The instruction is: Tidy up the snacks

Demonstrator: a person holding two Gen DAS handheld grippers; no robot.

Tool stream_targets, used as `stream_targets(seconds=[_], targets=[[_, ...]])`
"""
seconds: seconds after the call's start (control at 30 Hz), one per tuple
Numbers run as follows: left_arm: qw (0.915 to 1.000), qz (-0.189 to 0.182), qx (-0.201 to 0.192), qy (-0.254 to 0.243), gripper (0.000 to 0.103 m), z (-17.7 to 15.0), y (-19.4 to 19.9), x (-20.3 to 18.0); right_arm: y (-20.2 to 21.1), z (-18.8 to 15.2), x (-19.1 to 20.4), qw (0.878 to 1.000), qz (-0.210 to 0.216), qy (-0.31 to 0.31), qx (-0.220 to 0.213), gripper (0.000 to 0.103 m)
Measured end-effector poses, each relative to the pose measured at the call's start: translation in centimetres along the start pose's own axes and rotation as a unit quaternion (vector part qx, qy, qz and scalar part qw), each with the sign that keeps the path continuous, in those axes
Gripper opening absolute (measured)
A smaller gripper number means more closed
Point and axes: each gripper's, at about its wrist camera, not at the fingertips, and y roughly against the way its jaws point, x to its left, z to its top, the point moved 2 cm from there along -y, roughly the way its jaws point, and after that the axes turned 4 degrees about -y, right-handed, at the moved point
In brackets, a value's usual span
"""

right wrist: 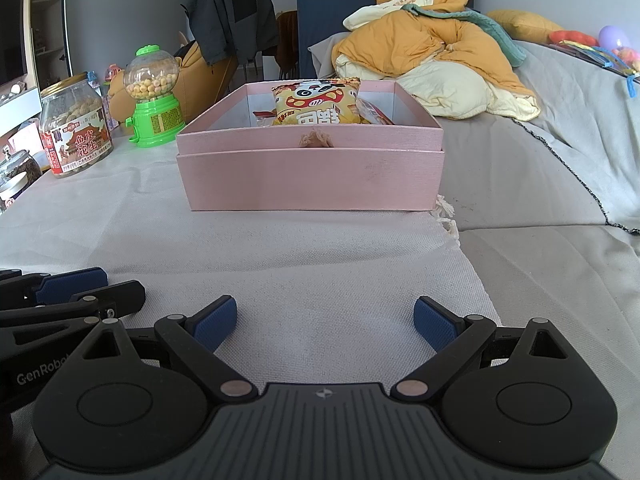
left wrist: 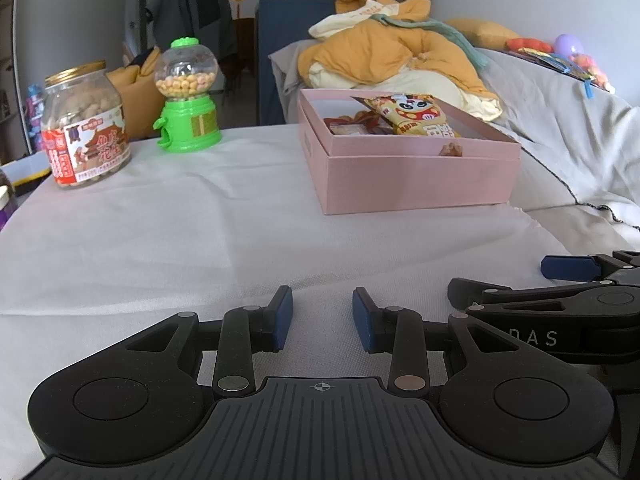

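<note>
A pink box stands open on the white tablecloth. A yellow panda snack bag leans inside it over red-wrapped snacks. A peanut jar and a green candy dispenser stand at the far left. My left gripper is open and empty, low over the cloth. My right gripper is open wide and empty, facing the box. Each gripper shows at the other view's edge.
A sofa with a grey cover lies right of the table, with a heap of yellow bedding behind the box. Glass jars stand at the table's left edge. A chair with a dark jacket stands behind.
</note>
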Motion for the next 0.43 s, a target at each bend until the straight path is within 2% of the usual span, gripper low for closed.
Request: stream_targets(seconds=[0.43], targets=[[1.0, 0.002, 0.0, -0.002, 0.038, -0.03, 0.01, 0.06, 0.02, -0.06, 0.01, 1.0, -0.001, 0.001, 0.0, 0.096]])
